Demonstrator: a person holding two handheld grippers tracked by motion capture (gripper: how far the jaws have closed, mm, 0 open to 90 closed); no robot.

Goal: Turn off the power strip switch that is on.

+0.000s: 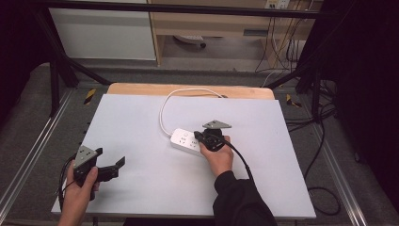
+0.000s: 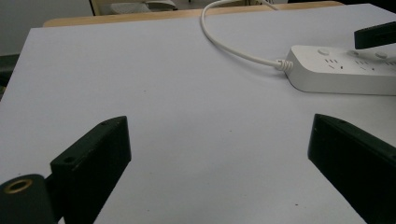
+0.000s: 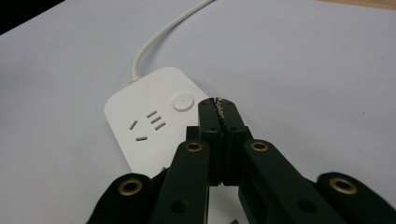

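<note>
From the high view, a white board covers the table, and a white power strip lies near its middle, its white cord looping away toward the far edge. The person's right hand, in a dark sleeve, reaches forward from the bottom and holds the right gripper angled down and to the left, its tip over the near end of the strip. The left hand rests at the near left corner of the board, well apart from the strip, holding the left gripper roughly level and pointing right, with its jaws spread. In the left gripper view, the two black jaws rise wide apart from the bottom corners with bare board between them; the power strip lies farther off at upper right, seen low from the side, with the cord curving away, and the tip of the right gripper hangs just above it. In the right gripper view, the right gripper has its jaws pressed together with nothing between them, the tip just beside the strip's round button, above the strip's top face; this close view also shows the socket slots, which the high view barely resolves.
</note>
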